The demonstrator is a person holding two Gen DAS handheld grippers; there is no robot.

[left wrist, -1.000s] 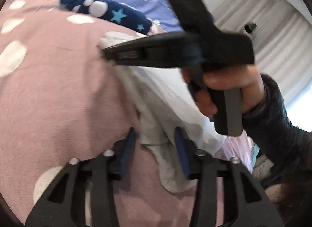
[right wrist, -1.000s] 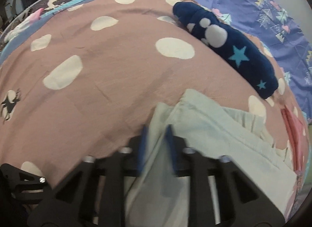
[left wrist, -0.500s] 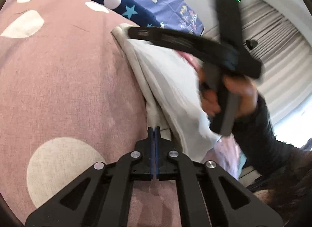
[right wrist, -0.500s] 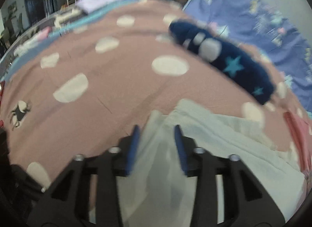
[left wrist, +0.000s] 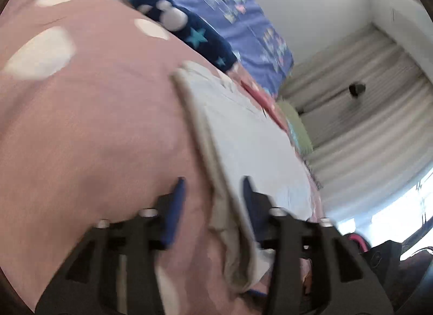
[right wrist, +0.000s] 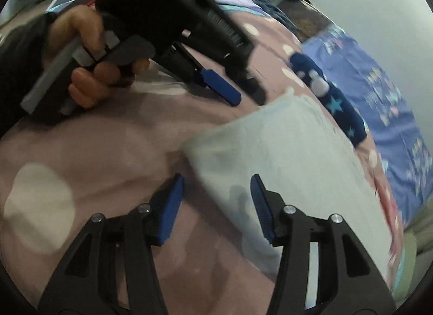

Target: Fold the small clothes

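Left gripper (left wrist: 213, 193) low in its own view, jaws opening, garment edge between the pads but not pinched. Right gripper (right wrist: 216, 195) likewise opening, pads apart, nothing clamped, cloth corner lying between and beneath them. Pale folded garment (left wrist: 243, 136) flat on pink spotted bedspread (left wrist: 94, 111), running from left gripper toward 12 to 1 o'clock; long axis along that line, layered edge on its 9 o'clock side. From right gripper, same garment (right wrist: 284, 152) spreading toward 1 to 2 o'clock, near corner at 12. Left gripper (right wrist: 232, 98) and holding hand (right wrist: 89, 71) at 10 to 11 o'clock in right view, just beside the garment's far corner. Both grippers at the cloth; left directly over the long edge, probably better placed for regrasp. Navy star-print item (left wrist: 184, 25) beyond, at 12 o'clock, apart from the garment.
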